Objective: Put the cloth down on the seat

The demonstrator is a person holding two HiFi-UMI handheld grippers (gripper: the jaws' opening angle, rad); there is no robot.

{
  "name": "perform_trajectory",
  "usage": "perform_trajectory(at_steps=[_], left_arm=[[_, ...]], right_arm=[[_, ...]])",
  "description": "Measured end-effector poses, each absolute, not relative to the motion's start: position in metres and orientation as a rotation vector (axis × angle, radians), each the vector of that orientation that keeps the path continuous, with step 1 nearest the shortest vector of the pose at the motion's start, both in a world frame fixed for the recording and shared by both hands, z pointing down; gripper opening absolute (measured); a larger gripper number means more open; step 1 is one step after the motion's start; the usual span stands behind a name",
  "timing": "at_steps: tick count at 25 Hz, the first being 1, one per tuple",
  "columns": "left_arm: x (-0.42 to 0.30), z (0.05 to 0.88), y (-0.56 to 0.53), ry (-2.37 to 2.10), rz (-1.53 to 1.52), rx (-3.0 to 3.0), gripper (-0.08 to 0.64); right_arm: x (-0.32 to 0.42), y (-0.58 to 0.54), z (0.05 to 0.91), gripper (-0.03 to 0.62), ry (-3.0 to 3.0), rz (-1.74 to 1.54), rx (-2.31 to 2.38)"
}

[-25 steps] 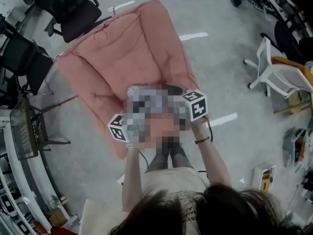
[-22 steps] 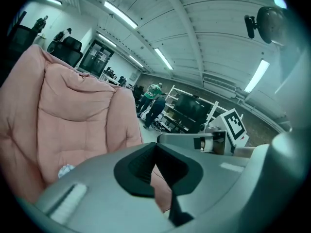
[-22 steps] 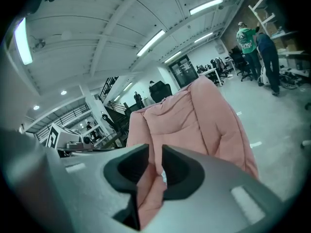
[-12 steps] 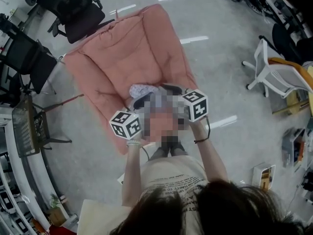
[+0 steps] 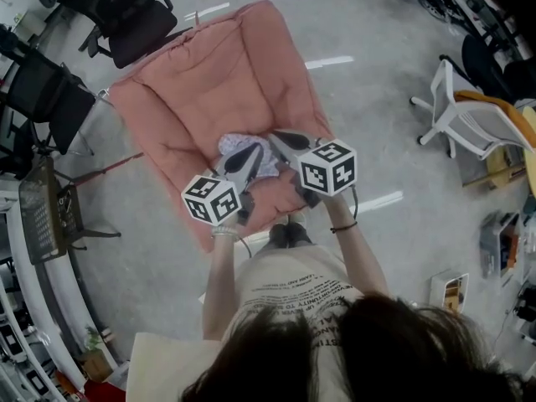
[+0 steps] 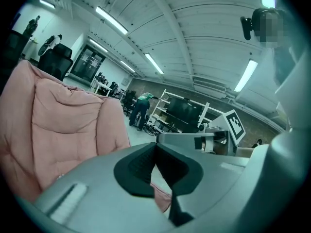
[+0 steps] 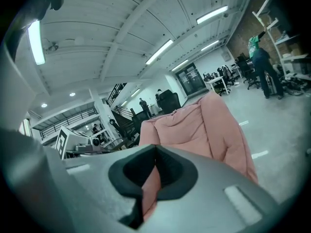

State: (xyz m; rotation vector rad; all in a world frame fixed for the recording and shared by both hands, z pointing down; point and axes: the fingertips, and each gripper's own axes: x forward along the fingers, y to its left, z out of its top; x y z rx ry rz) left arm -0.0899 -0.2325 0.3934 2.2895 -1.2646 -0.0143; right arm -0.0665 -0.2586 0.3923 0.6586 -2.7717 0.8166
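OK, head view: cloth lies bunched on the front part of the pink seat, free of both claws. Left claw and right claw hang over it side by side, tips pointing toward the seat back, marker cubes toward the person. Black office chairs stand past the seat's far left corner and a white chair is well apart on the right.

Left gripper view: left claw is clenched, tips meeting, nothing between them. The pink seat fills the left side of the frame.

Right gripper view: right claw has just been closing and is now clenched, with nothing pinched. Only the pink seat shows through the gap behind the tips.
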Motion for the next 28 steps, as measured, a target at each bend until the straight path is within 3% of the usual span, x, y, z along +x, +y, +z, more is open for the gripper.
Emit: perform_trajectory(at_steps=[28], left_arm=[[-0.109, 0.399, -0.224, -1.299, -0.022, 2.268, -0.002]], right_arm=[[-0.084, -0.245, 0.384, 0.002, -2.81, 0.699, 0.567]])
